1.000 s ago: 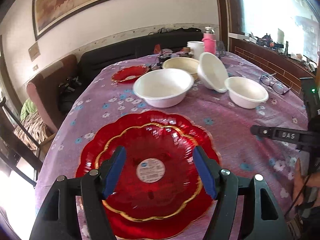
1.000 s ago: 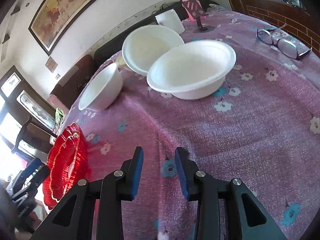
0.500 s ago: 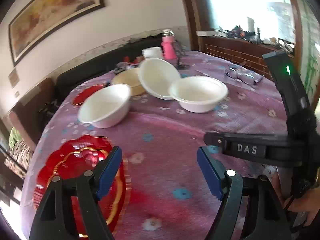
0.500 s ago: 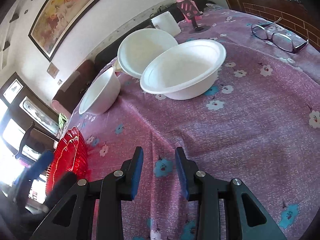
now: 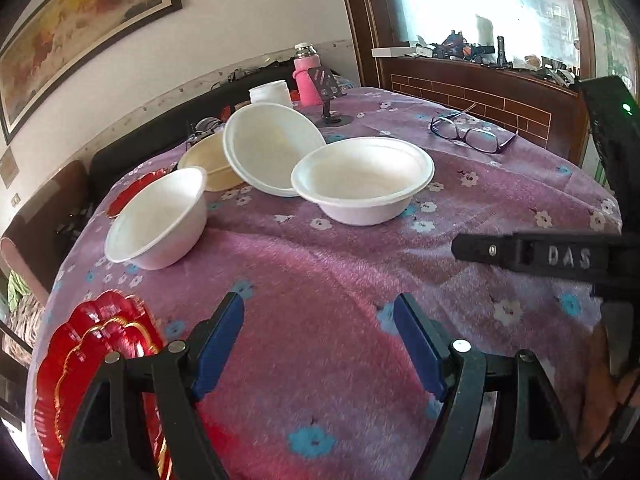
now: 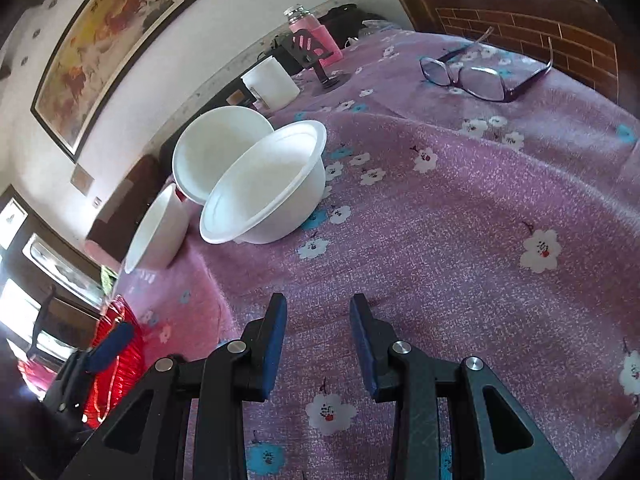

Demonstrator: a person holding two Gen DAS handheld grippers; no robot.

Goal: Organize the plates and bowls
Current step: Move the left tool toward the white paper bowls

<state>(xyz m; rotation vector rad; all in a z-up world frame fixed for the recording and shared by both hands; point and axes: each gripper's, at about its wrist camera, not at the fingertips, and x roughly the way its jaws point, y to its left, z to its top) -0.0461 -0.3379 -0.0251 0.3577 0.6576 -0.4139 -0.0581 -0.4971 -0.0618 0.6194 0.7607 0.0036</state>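
- Left wrist view: the left gripper (image 5: pixel 318 340) hangs over bare purple flowered cloth on the tabletop (image 5: pixel 320 264), its blue pads spread wide with nothing between them.
- The red scalloped plate (image 5: pixel 84 364) lies flat at about eight o'clock from that gripper, at the near edge of the tabletop and partly behind the left finger. It is round, so it has no long axis, and nothing lies on it.
- Three white bowls sit toward twelve o'clock. The nearest, the left white bowl (image 5: pixel 158 220), stands upright and is empty.
- The front white bowl (image 5: pixel 362 180) also stands upright, mouth up, with nothing in it.
- Behind it the tilted white bowl (image 5: pixel 272 148) is tipped on its edge, its mouth facing toward the camera, leaning against the cream bowl (image 5: pixel 208 164), which is upright behind it. I cannot see into the cream one fully.
- A second red plate (image 5: pixel 132 192) shows at ten o'clock, mostly hidden behind the left white bowl.
- At one o'clock a pair of glasses (image 5: pixel 472 132) lies well apart from the bowls. A pink bottle (image 5: pixel 306 76) and a white cup (image 5: pixel 270 92) stand at the far edge.
- Right wrist view: the right gripper (image 6: pixel 318 340) has a narrow gap between its pads and holds nothing. It is over bare cloth, with the front white bowl at eleven o'clock.
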